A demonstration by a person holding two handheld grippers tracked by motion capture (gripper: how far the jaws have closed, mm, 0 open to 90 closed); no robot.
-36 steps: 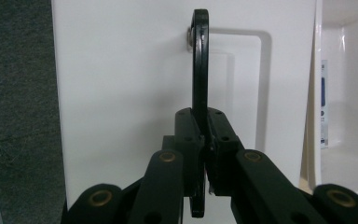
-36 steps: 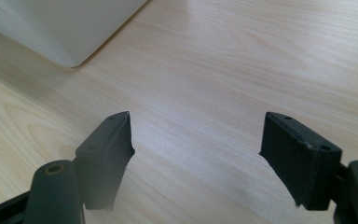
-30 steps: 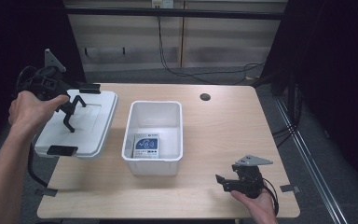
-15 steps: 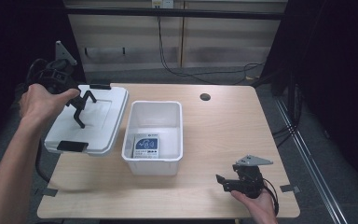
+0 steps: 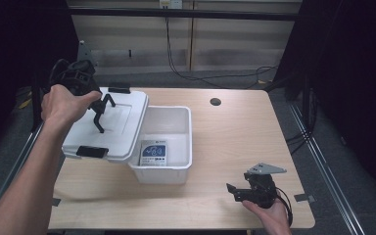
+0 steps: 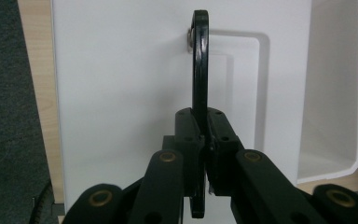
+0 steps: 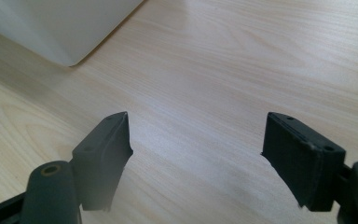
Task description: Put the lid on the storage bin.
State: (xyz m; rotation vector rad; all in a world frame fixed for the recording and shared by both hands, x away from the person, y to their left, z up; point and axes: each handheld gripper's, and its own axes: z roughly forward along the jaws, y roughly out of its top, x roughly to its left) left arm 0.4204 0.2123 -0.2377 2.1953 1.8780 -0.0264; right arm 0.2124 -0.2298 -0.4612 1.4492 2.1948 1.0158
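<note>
The left gripper [image 5: 99,113] is clamping the black arched handle [image 6: 199,65] of a white rectangular plastic lid [image 5: 122,122], its jaws pinching the thin handle from both sides so the lid is hanging from it. The lid is being held tilted above the left part of the pale wooden tabletop [image 5: 235,127], its right edge overlapping the left rim of the open white plastic bin [image 5: 186,142], probably so it can be lowered to cover the bin. A printed card or packet [image 5: 153,152] is lying inside the bin. The right gripper [image 5: 232,191] is resting near the tabletop's front edge with jaws wide apart and nothing between them, keeping out of the lid's way.
</note>
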